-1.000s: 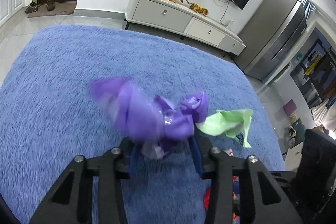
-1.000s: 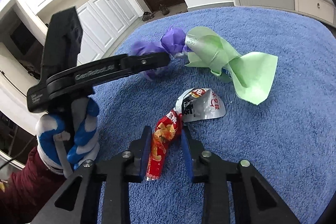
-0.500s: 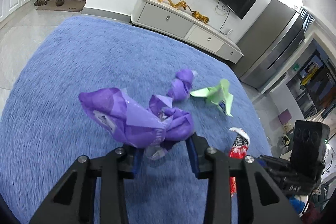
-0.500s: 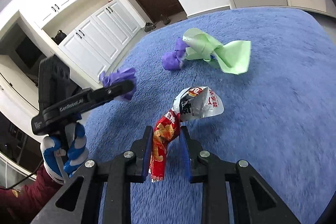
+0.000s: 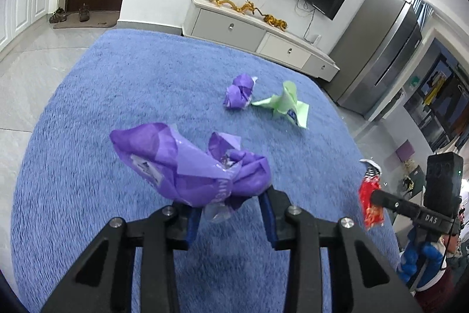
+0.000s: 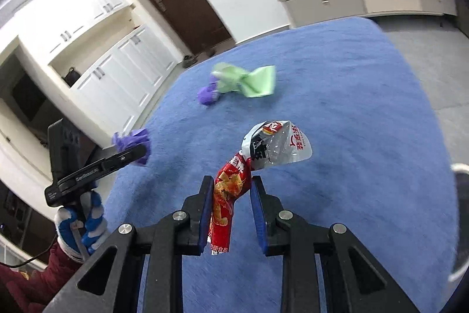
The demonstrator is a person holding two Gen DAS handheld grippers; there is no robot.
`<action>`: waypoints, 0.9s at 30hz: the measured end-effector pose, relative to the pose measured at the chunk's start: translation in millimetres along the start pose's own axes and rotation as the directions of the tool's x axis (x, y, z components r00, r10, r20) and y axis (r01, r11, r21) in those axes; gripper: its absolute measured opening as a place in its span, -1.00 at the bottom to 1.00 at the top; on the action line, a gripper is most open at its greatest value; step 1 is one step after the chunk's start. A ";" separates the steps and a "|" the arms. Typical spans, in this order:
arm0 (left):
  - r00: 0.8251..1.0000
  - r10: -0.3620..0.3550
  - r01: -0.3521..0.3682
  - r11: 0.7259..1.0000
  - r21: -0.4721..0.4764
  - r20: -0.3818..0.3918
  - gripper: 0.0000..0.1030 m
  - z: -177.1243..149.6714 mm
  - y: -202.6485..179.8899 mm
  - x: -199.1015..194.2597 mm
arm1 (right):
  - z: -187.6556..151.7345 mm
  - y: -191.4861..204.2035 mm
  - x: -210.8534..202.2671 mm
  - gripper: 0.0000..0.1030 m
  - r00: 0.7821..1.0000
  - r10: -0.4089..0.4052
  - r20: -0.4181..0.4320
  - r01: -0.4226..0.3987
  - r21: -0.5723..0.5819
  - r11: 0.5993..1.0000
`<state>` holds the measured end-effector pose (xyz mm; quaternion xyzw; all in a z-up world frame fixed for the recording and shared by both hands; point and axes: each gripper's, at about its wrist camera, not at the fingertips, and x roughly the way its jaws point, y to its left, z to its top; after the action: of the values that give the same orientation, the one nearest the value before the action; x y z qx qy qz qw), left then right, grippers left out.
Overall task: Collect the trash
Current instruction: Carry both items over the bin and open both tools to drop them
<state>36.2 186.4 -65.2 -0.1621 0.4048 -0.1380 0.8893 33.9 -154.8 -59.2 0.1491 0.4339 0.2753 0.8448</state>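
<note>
My left gripper (image 5: 231, 204) is shut on a crumpled purple wrapper (image 5: 187, 166), held just above the blue rug (image 5: 102, 107). My right gripper (image 6: 230, 195) is shut on a red and silver snack bag (image 6: 263, 148), whose open top sticks up past the fingers. In the left wrist view, the right gripper (image 5: 372, 195) shows at the right edge with the bag (image 5: 370, 201). The right wrist view shows the left gripper (image 6: 140, 150) at the left, holding its wrapper (image 6: 132, 138). Farther off on the rug lie a small purple wad (image 5: 239, 91) and a green wrapper (image 5: 285, 104), touching each other.
A white TV cabinet (image 5: 249, 31) stands past the rug's far edge, with a steel fridge (image 5: 381, 63) to its right. White cupboards (image 6: 117, 63) line the left side. A white curved rim (image 6: 460, 166) shows at the right edge. A gloved hand (image 6: 85, 222) holds the left gripper.
Both grippers have drawn back from the purple wad and the green wrapper and risen a little, each keeping its piece of trash. The two pieces on the rug have stayed put.
</note>
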 end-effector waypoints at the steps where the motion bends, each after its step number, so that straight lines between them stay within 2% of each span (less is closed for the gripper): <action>1: 1.000 -0.002 0.002 1.000 -0.001 -0.004 -0.35 -3.2 -1.3 -0.9 | -2.3 -6.5 -6.7 -0.54 1.000 -0.016 0.005 0.016 0.014 1.000; 8: 0.999 -0.019 0.020 0.999 0.025 -0.027 -0.35 -12.6 -20.6 -0.3 | -14.6 -48.0 -49.8 -0.54 0.992 -0.102 0.070 0.092 0.127 0.988; 13: 0.998 -0.034 0.038 0.996 0.084 -0.048 -0.35 -12.5 -55.7 5.9 | -13.1 -58.8 -66.0 -0.54 0.984 -0.135 0.116 0.117 0.150 0.982; 16: 0.999 -0.003 0.010 0.989 0.148 -0.049 -0.35 -12.8 -84.5 10.4 | -15.5 -66.0 -74.6 -0.54 0.980 -0.143 0.137 0.122 0.149 0.981; 23: 0.997 0.072 -0.065 0.953 0.296 -0.013 -0.35 -20.5 -150.4 16.8 | -21.4 -85.2 -90.4 -0.54 0.973 -0.161 0.167 0.134 0.157 0.978; 27: 0.995 0.096 -0.092 0.916 0.390 0.009 -0.35 -24.9 -188.8 20.3 | -28.6 -95.7 -101.6 -0.54 0.968 -0.171 0.183 0.141 0.165 0.976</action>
<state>8.5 2.7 -18.9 0.0384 0.3813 -0.1737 0.9072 -5.3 -291.7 -56.6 0.2043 0.3786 0.1582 0.8887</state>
